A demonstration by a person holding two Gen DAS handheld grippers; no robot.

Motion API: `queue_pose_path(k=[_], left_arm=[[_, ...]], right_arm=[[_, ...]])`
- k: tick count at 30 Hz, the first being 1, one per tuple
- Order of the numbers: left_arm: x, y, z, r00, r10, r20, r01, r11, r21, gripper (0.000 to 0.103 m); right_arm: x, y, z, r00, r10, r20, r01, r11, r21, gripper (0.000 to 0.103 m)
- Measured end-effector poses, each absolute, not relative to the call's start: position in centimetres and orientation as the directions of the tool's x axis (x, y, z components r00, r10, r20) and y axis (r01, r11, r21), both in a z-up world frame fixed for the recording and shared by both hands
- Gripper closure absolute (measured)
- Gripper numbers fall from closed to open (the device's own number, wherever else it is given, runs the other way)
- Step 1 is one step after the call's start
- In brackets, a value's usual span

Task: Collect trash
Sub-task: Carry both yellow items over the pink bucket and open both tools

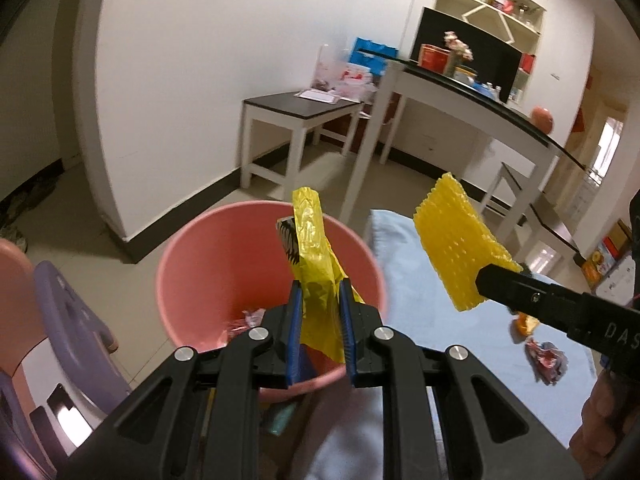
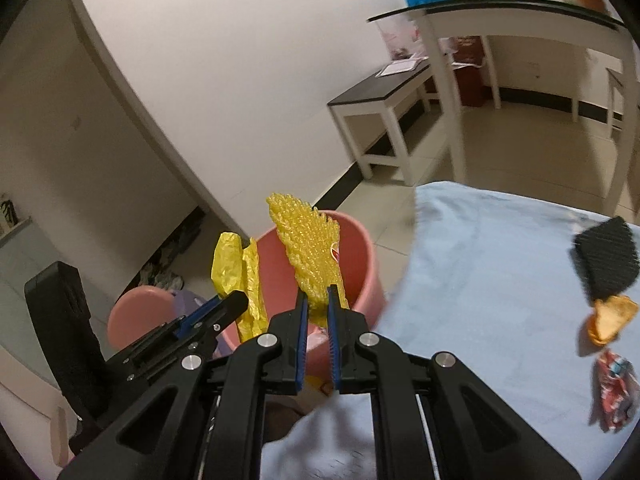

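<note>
Left gripper [image 1: 318, 292] clamps crinkled yellow film [image 1: 310, 248] above a smooth pink bucket [image 1: 192, 264]; right gripper [image 2: 318, 300], lettered perhaps "DAS", pinches dimpled yellow foam [image 2: 310, 248].

Quick count: two grippers, left gripper [image 1: 320, 300] and right gripper [image 2: 318, 312], each clamping one yellow piece, so one yellow plastic wrapper [image 1: 310, 240] and one yellow foam net [image 2: 310, 252]. One pink bucket [image 1: 192, 264]. On the blue cloth [image 2: 480, 280]: one black foam net [image 2: 604, 260], one orange peel [image 2: 610, 318], one crumpled candy wrapper [image 2: 614, 396].
</note>
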State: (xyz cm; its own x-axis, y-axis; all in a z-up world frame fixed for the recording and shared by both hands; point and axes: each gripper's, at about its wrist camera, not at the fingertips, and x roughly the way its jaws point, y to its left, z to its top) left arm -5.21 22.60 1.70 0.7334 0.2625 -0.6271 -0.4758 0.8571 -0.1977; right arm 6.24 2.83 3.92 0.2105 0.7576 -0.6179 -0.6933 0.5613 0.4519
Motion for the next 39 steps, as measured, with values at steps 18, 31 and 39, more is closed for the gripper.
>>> queue_pose_path(k=[18,31,39], left_arm=[[-6.1,27.0,-1.1,0.684,0.287,-0.671,-0.553,0.804,-0.220,0.086],[-5.5,27.8,-2.1,0.646,0.308,-0.698,-0.592,0.780,-0.203,0.082],[-5.8,28.1,-2.2,0.646,0.307,-0.699,-0.596,0.775,-0.210,0.075]], right_arm=[[6.1,9.1,0.3,0.149,0.724,-0.673,-0.704,0.556,0.442,0.094],[5.8,9.9,-0.3,0.161,0.699,-0.697,-0.714,0.570,0.407,0.093],[6.0,9.8,-0.3,0.161,0.701,-0.695,-0.718,0.566,0.405,0.089]])
